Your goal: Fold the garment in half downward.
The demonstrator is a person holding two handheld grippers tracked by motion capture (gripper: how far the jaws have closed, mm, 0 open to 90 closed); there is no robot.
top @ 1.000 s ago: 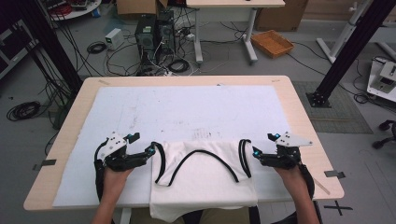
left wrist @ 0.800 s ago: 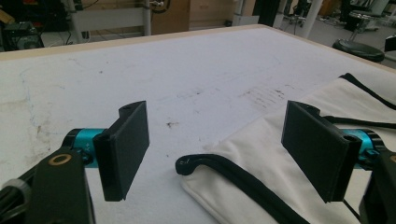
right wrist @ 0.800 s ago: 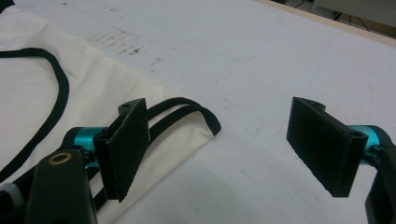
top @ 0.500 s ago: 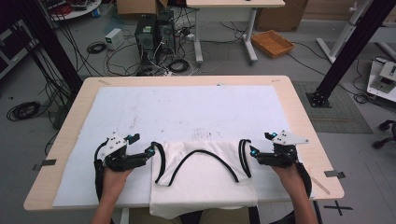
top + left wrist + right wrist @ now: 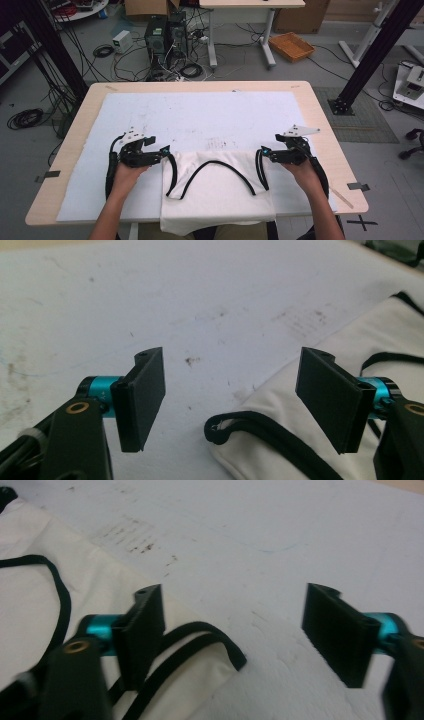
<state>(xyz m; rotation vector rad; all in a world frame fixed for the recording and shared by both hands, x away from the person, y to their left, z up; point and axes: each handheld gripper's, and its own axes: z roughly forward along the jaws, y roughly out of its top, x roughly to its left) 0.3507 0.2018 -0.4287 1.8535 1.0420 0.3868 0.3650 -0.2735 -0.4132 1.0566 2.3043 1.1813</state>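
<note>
**Both grippers are closing in on the shoulder straps of the white top**

The white top (image 5: 217, 192) with black trim is lying flat at the near edge of the table (image 5: 320, 120), on the white mat (image 5: 200, 115), and its lower part is hanging over the edge toward the person. The left gripper (image 5: 162, 152) and the right gripper (image 5: 262, 152) are now reaching the two shoulder corners; one second ago they were resting a little further out to each side. Their jaws have just been closing a little, but they are still spread, and no pad is pressing on cloth yet. I think this means the grasp on both shoulders is beginning, maybe for lifting or folding the garment.

The left gripper view is showing what the high view cannot: the left strap loop (image 5: 250, 427) is lying between the two black pads (image 5: 142, 397), a bit nearer to the right one, with free space on both sides. In the right gripper view, the right strap (image 5: 200, 645) is sitting just beside the left pad (image 5: 145, 630), and the other pad is standing over bare mat. From above, both grippers seem already touching the trim.
</note>
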